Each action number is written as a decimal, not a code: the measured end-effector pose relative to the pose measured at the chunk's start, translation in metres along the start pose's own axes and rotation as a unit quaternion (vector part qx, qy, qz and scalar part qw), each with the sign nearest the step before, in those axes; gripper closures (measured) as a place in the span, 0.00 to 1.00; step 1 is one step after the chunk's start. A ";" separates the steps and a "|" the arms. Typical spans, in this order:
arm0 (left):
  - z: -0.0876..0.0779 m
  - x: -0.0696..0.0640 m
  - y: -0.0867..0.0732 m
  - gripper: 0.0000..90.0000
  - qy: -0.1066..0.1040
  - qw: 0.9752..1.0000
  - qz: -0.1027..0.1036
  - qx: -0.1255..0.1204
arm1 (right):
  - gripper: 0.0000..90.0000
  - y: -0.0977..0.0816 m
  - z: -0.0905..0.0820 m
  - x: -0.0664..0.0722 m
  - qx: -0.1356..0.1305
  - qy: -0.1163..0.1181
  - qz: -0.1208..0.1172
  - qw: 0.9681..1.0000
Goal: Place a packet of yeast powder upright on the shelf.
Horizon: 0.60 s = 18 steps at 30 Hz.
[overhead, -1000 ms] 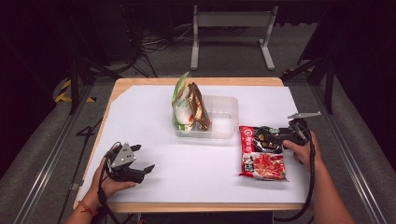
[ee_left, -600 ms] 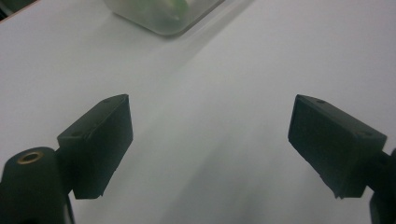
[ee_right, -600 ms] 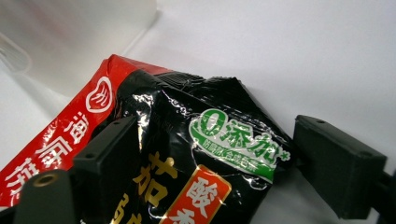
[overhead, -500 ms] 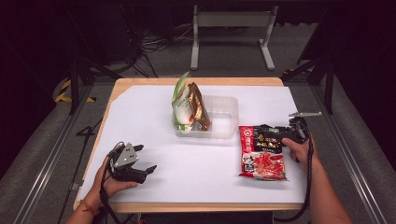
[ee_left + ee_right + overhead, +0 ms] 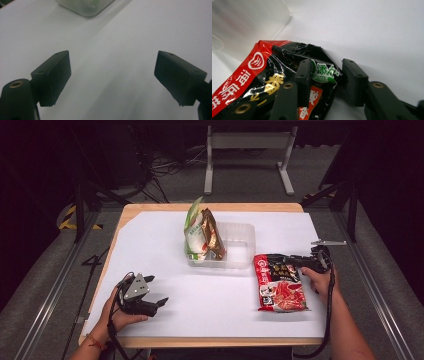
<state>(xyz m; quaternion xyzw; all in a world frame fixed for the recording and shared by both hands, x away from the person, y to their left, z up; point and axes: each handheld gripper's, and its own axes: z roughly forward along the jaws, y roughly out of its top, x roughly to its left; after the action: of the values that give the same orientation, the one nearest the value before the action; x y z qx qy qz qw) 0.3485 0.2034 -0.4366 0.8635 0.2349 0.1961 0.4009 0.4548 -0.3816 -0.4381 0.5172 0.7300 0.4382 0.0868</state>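
The right gripper [image 5: 284, 261], held in the person's right hand [image 5: 320, 279] at the right side of the white-covered table [image 5: 150, 250], lay level and pointed left across the far end of a red and black plastic noodle packet [image 5: 278, 282]. In the right gripper view the right gripper [image 5: 325, 80] had just been closing, and its two black jaws stood on either side of a puckered fold at the noodle packet's [image 5: 262, 82] top corner, the pads pressed against the film. The packet lay flat on the table, right of centre, its far left corner just beside the near right corner of a clear rectangular plastic tub [image 5: 235, 245]. That tub stood at the middle of the table and held two upright packets at its left end, a green and white bag [image 5: 195, 232] and a brown foil bag [image 5: 212, 235] leaning against it. The left gripper [image 5: 150, 302] rested on the table at the near left in the person's left hand [image 5: 117, 312], well apart from the packet; in the left gripper view the left gripper's [image 5: 111, 75] jaws stood wide apart over bare white surface with nothing between them.
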 end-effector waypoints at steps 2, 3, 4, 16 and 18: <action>0.001 0.000 0.000 0.16 0.000 1.000 0.000 0.002 | 0.76 0.000 -0.001 0.000 -0.001 0.000 -0.003 1.000; 0.001 0.000 0.000 0.16 0.001 1.000 0.002 0.002 | 0.80 0.000 -0.002 0.000 -0.003 0.001 -0.004 1.000; 0.001 0.000 0.000 0.16 0.000 1.000 0.002 0.002 | 0.83 -0.001 -0.003 0.000 -0.005 0.002 -0.006 1.000; 0.000 -0.001 0.001 0.16 -0.002 1.000 -0.002 -0.001 | 0.91 -0.001 -0.029 0.012 -0.020 -0.011 -0.048 0.999; 0.000 -0.001 0.001 0.16 -0.003 1.000 -0.002 -0.001 | 0.91 -0.003 -0.035 0.015 -0.012 -0.018 -0.052 0.998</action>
<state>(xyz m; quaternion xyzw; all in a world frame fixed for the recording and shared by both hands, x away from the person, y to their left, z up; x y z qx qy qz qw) 0.3479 0.2017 -0.4362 0.8634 0.2351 0.1926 0.4027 0.4260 -0.3889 -0.4140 0.4851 0.7493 0.4320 0.1289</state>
